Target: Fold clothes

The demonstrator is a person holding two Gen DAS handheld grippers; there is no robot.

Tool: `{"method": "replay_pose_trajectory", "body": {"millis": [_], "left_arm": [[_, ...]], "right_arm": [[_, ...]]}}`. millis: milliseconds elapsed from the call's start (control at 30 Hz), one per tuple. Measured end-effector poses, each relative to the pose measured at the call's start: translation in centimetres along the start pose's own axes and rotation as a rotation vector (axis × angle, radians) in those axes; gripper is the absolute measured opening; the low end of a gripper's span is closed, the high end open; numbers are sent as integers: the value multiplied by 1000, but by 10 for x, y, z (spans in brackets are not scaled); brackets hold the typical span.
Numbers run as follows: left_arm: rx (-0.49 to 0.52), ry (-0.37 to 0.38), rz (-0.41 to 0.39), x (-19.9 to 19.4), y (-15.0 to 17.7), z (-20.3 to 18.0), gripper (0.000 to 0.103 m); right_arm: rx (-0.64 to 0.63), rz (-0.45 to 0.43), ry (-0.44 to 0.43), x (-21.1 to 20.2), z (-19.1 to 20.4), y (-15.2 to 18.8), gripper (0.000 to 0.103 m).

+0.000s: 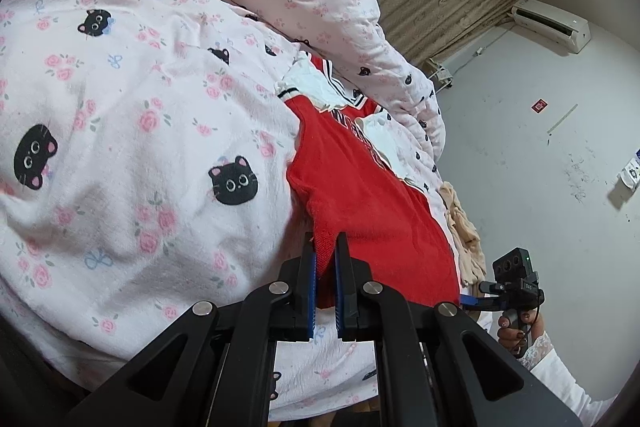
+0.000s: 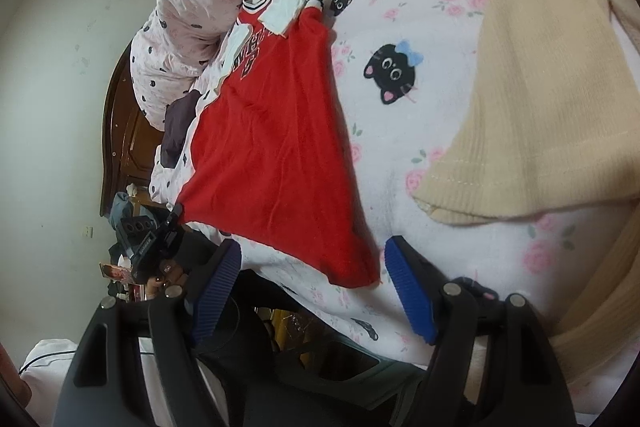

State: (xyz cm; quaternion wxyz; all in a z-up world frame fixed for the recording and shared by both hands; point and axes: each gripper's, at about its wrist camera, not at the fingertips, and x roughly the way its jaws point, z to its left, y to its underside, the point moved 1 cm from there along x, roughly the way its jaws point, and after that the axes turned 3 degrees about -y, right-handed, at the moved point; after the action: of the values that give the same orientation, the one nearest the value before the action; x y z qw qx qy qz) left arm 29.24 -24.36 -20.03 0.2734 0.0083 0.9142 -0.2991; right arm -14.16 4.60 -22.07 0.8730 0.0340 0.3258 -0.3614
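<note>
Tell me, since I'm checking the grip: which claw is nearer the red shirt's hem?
Left. The left claw is shut on the red shirt hem corner; the right claw is open around the other corner, not gripping.

Bed (image 2: 460,131) covered by pink sheet with black cat faces and roses; red jersey (image 2: 276,131) spread flat on it; beige ribbed garment (image 2: 540,99) right of jersey; bunched matching quilt (image 2: 192,7) at far side; dark purple cloth (image 2: 178,131) beside quilt.
</note>
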Motion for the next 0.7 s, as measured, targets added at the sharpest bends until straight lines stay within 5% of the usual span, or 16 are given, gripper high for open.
{"method": "replay_pose_trajectory", "body": {"millis": [567,700], "left_arm": [[-30,-135,-9,2,-2,19,6],[-31,-153,-4,3,-1,21,6]], "right_arm": [[-20,35,-17,23,11,-4,72],[-7,42,-3,26,8,-4,51]]}}
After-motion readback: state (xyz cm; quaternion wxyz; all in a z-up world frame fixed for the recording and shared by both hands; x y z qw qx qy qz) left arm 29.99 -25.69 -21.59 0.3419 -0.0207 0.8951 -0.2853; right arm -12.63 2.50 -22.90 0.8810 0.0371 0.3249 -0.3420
